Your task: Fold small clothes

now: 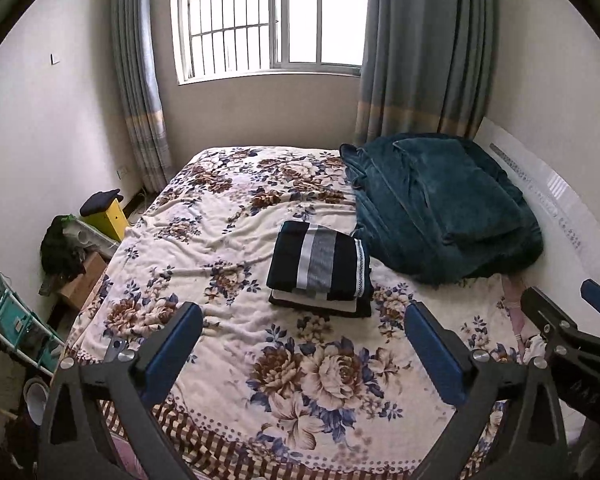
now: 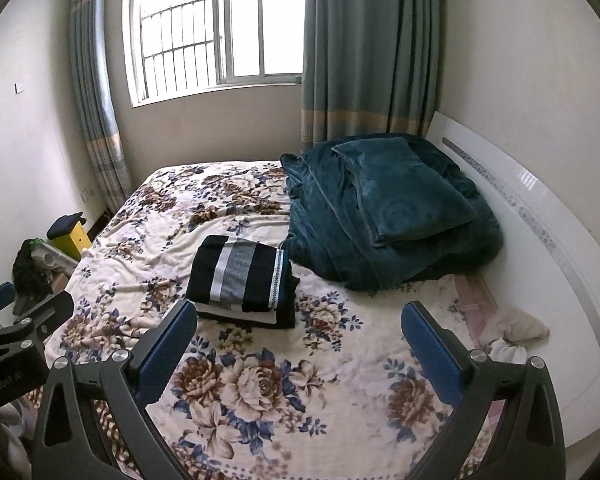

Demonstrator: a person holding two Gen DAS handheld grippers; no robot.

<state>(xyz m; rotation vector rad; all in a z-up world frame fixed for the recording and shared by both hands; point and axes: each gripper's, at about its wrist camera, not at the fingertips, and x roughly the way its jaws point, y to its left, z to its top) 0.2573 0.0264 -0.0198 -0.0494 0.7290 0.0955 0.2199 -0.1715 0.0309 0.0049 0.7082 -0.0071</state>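
Observation:
A stack of folded clothes lies in the middle of the bed; the top one is dark navy with white and grey stripes. It also shows in the right wrist view. My left gripper is open and empty, held above the floral bedspread just in front of the stack. My right gripper is open and empty, also in front of the stack and to the right of the left one. A crumpled pale garment lies by the headboard at the right.
A heaped teal blanket fills the bed's far right corner, next to the white headboard. Boxes and a yellow stool stand on the floor at the left. A window and curtains are behind the bed.

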